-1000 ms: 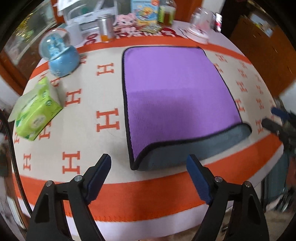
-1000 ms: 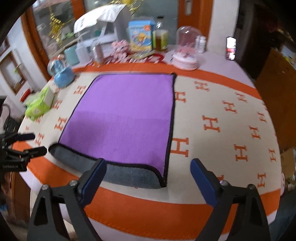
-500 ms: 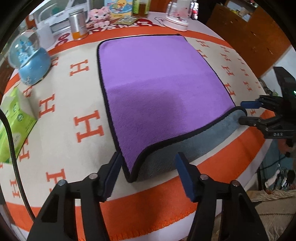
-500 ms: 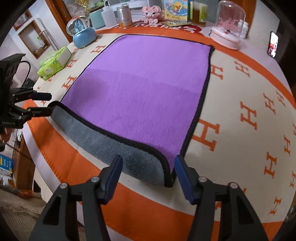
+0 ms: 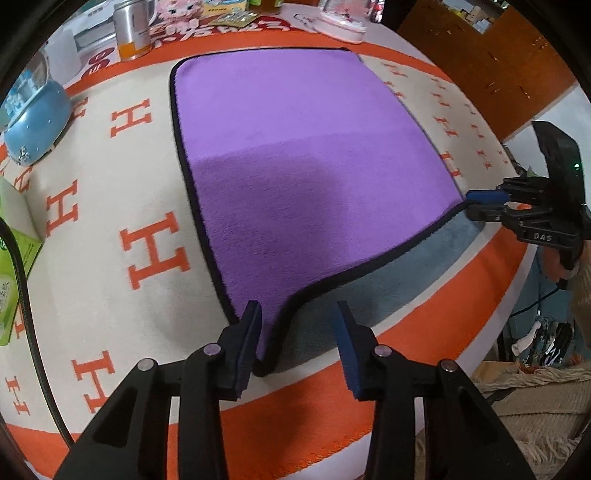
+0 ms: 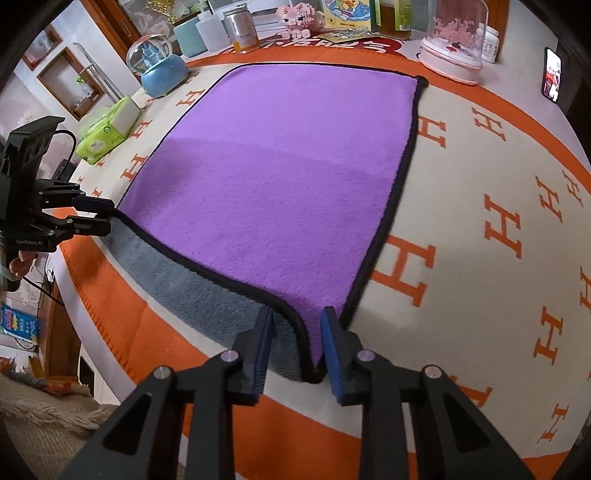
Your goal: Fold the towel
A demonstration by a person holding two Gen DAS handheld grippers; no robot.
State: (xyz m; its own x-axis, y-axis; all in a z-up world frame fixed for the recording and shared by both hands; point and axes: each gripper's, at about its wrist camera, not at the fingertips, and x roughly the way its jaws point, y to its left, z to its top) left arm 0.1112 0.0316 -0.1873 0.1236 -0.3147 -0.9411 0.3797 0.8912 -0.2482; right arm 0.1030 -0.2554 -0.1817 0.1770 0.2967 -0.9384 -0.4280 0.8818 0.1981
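A purple towel point(image 5: 306, 173) with black trim and a grey underside lies flat on the orange-and-cream cloth, its near edge folded so the grey shows. It also shows in the right wrist view point(image 6: 280, 177). My left gripper point(image 5: 297, 332) is open, its jaws on either side of the towel's near left corner. My right gripper point(image 6: 297, 339) is open but narrow, its jaws around the near right corner. Each gripper shows in the other's view, the right gripper point(image 5: 480, 205) and the left gripper point(image 6: 99, 216), at the towel's corners.
A blue snow globe point(image 6: 157, 66), a green tissue pack point(image 6: 109, 131), a metal can point(image 5: 133, 31) and a pink domed ornament point(image 6: 456, 40) stand along the far and left sides. The table edge runs just under both grippers. A phone point(image 6: 551, 79) lies far right.
Both grippers have moved forward and down to the towel's near corners, and their jaws have narrowed around the lifted edge.
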